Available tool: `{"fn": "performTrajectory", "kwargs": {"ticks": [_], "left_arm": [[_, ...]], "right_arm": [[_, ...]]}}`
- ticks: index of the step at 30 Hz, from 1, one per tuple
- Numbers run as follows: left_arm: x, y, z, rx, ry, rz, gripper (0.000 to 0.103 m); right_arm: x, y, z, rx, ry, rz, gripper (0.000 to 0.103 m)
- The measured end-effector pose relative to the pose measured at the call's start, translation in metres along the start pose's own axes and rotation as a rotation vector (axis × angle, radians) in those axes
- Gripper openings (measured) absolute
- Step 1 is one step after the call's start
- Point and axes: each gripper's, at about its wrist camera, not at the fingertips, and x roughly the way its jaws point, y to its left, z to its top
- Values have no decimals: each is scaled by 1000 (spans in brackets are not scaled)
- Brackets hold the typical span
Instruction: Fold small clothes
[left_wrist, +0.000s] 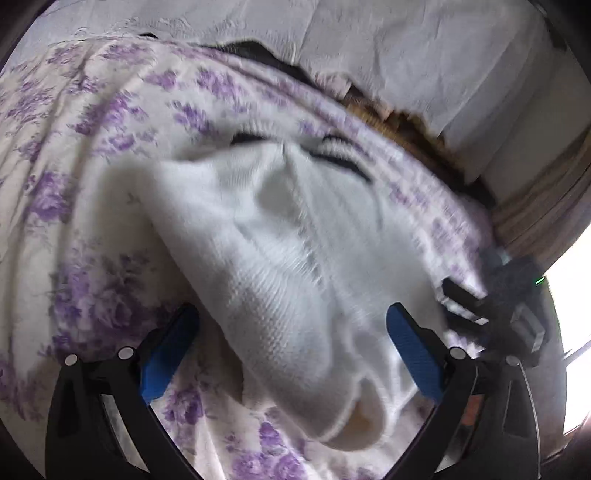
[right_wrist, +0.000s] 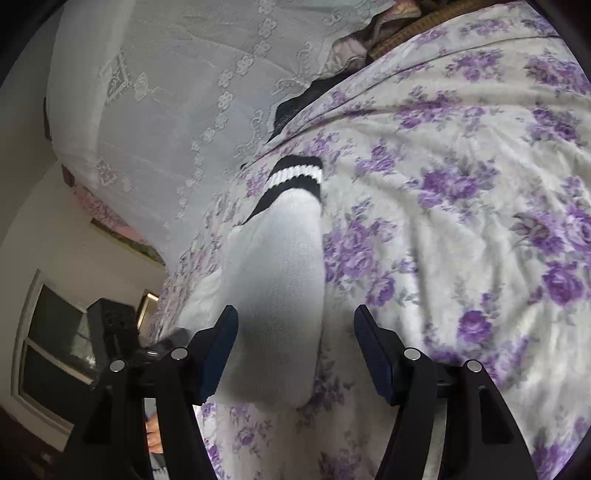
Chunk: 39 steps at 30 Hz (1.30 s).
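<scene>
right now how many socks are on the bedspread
1 for sure: a white sock with black cuff stripes, lying lengthwise on the floral bedspread between the two views. Its doubled cuff stripes hint at a second sock layered with it, mostly hidden.

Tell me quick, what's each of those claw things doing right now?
Left gripper: open, over the white sock, gripping nothing.
Right gripper: open, sock lying between its fingers, not pinched.
</scene>
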Motion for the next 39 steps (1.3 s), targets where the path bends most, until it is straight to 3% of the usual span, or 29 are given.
{"fn": "performTrajectory", "kwargs": {"ticks": [4, 8, 13, 18, 26, 33, 39], "left_arm": [[5, -7, 4, 16, 17, -126, 99], [33, -10, 16, 38, 64, -33, 99], [42, -11, 28, 54, 60, -37, 99], [44, -14, 30, 87, 44, -26, 99], [28, -32, 26, 176, -60, 20, 59], [15, -44, 22, 217, -111, 47, 47], [16, -75, 20, 251, -104, 47, 45]], "right_arm": [[13, 3, 6, -4, 35, 24, 66], [31, 1, 19, 7, 70, 44, 66], [53, 0, 37, 17, 93, 65, 66], [72, 13, 41, -69, 110, 26, 69], [62, 20, 33, -139, 37, -1, 52], [40, 35, 26, -221, -35, -43, 49], [6, 32, 28, -225, -75, -58, 49]]}}
